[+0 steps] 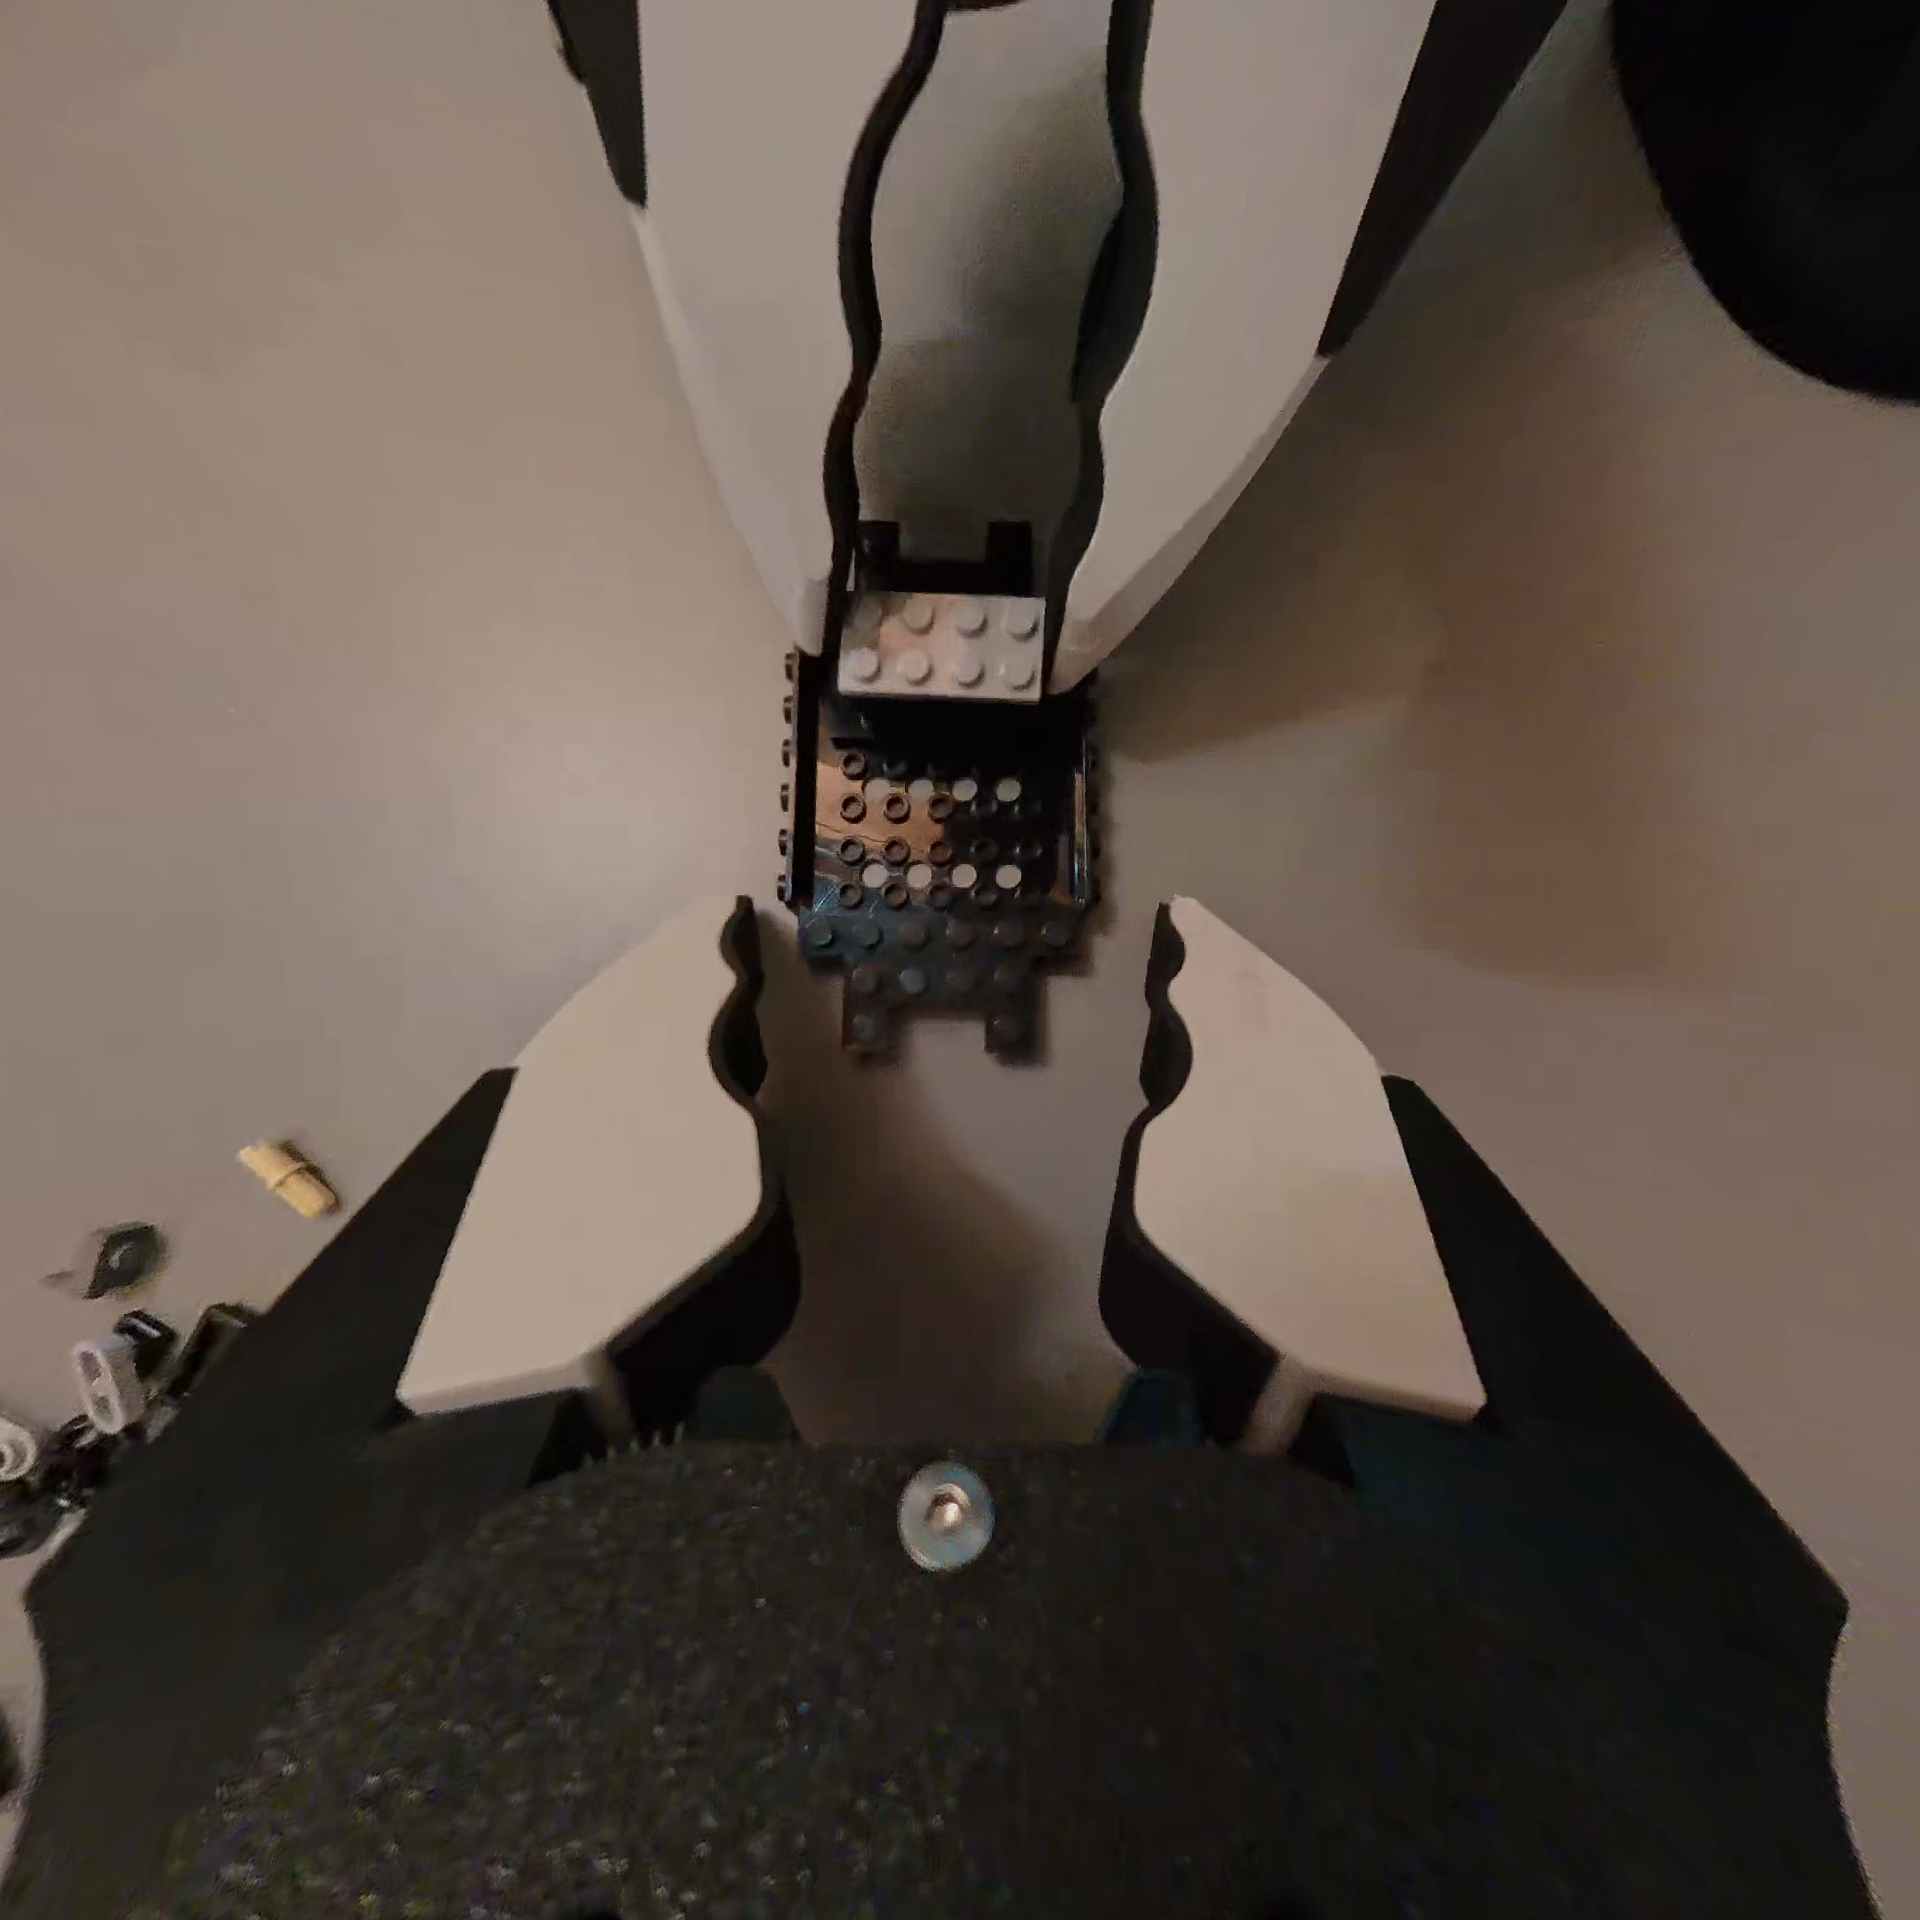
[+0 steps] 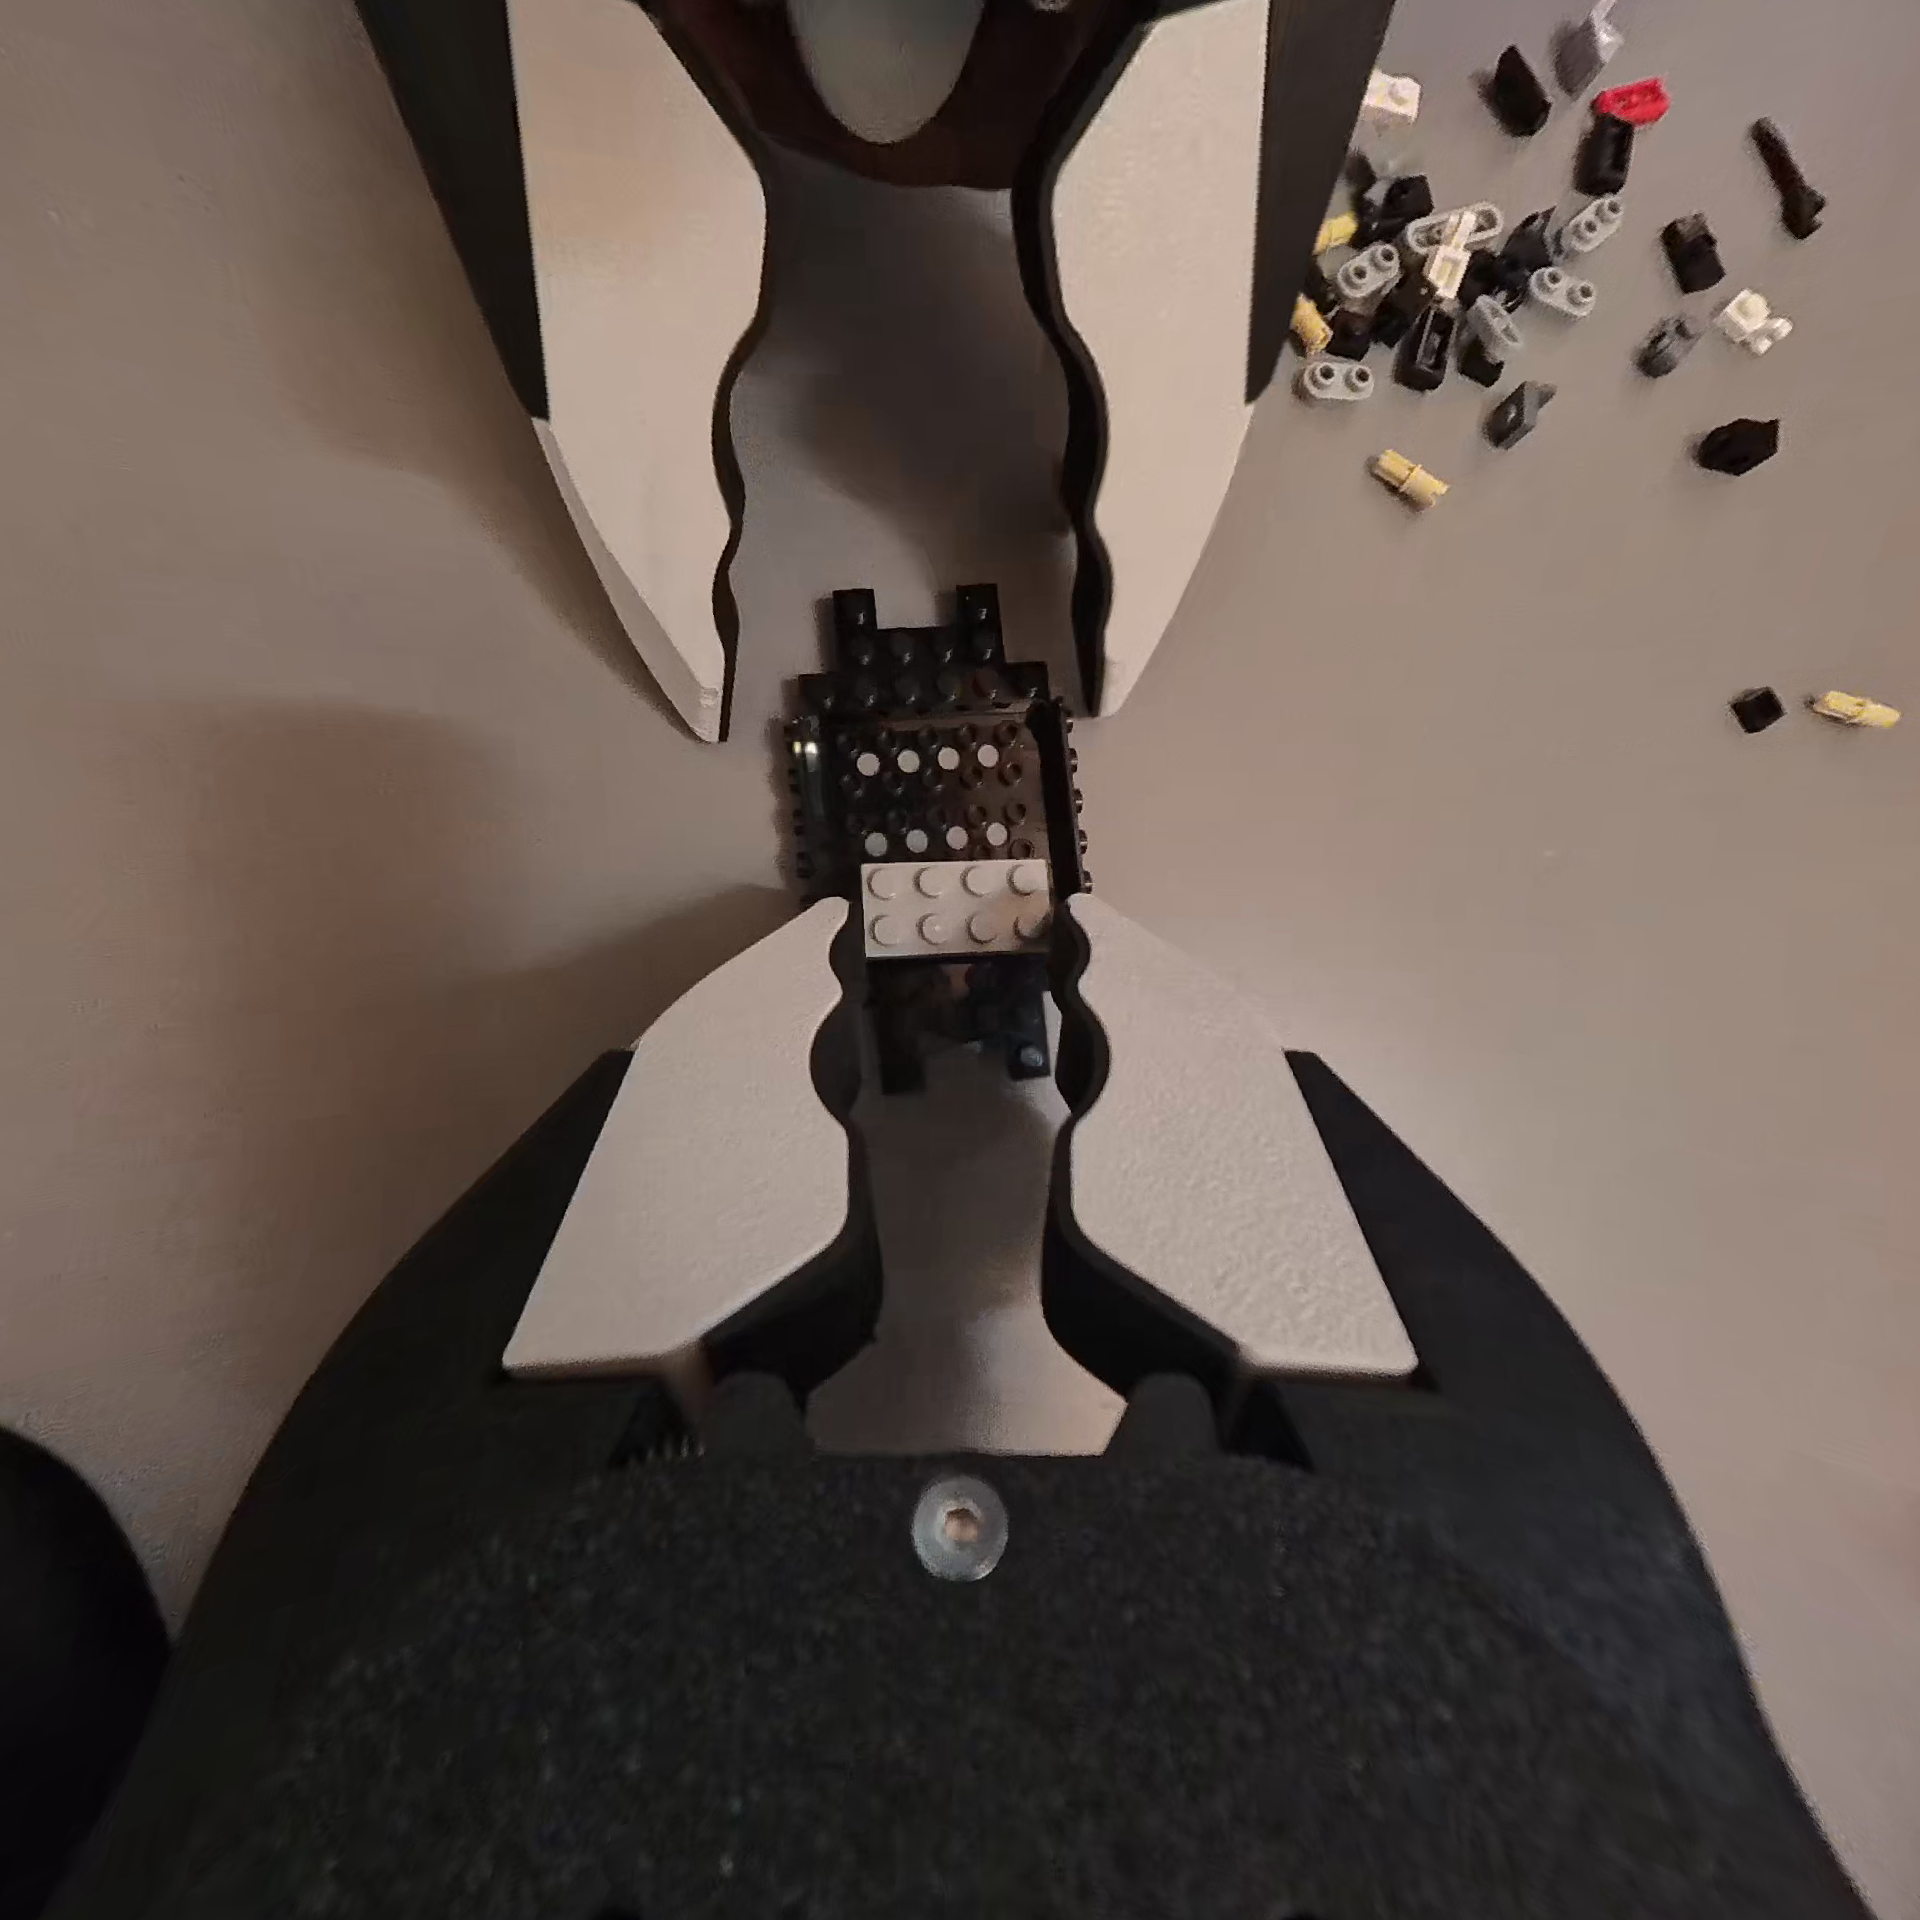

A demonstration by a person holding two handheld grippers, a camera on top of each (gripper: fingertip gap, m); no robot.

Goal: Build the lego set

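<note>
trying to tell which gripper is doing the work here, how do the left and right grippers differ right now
The right gripper is shut on the grey brick, its fingertips at the brick's two ends; the left gripper is open and holds nothing. The right reaches over the black base, while the left's tips flank the base's far end without clearly touching it. Both have white fingers with wavy black pads and face each other across the base.
</note>
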